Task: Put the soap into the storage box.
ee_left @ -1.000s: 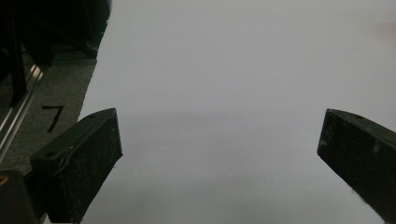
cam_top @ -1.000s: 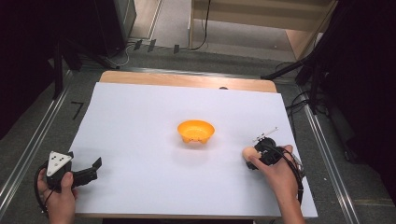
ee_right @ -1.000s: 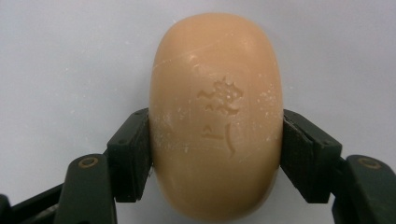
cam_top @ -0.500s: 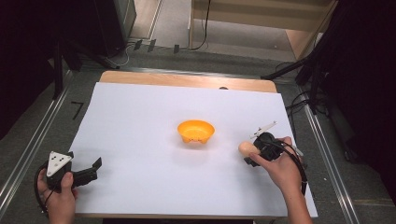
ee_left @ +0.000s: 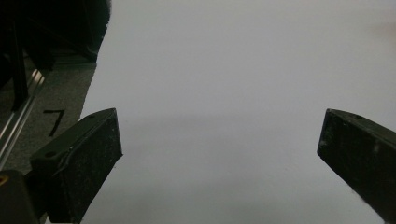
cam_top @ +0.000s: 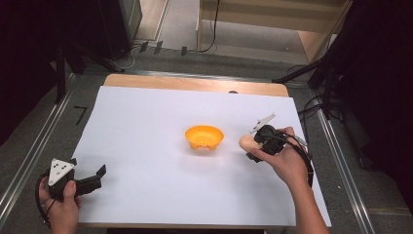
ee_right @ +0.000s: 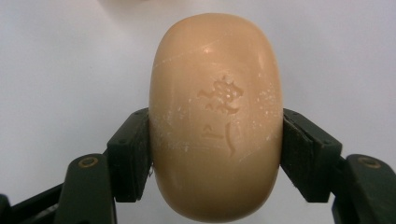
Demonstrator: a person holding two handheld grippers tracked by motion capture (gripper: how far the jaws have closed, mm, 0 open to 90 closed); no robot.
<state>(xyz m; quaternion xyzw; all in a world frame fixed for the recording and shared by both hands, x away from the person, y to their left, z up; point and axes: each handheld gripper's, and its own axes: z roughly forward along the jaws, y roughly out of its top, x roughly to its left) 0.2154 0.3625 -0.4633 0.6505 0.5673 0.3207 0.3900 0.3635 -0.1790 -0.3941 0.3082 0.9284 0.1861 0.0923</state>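
Note:
A tan oval bar of soap [ee_right: 215, 116] with a stamped mark is clamped between the two black jaws of my right gripper [ee_right: 215, 154]. From above, the soap [cam_top: 247, 142] and the right gripper [cam_top: 253, 145] hang just right of an orange bowl [cam_top: 204, 137] that stands near the middle of the white sheet. My left gripper [cam_top: 95, 178] rests at the sheet's near left corner, jaws wide apart with nothing between them. In the left gripper view its fingers [ee_left: 79, 158] frame bare white sheet.
The white sheet [cam_top: 146, 126] covers a wooden table [cam_top: 195, 83] whose far edge shows. Metal rails [cam_top: 29, 156] run along both sides, with dark floor and cables beyond. A "7" mark [ee_left: 53, 121] sits on the floor left of the sheet.
My right gripper has risen and moved left toward the orange bowl, carrying the soap. The left gripper has stayed where it was.

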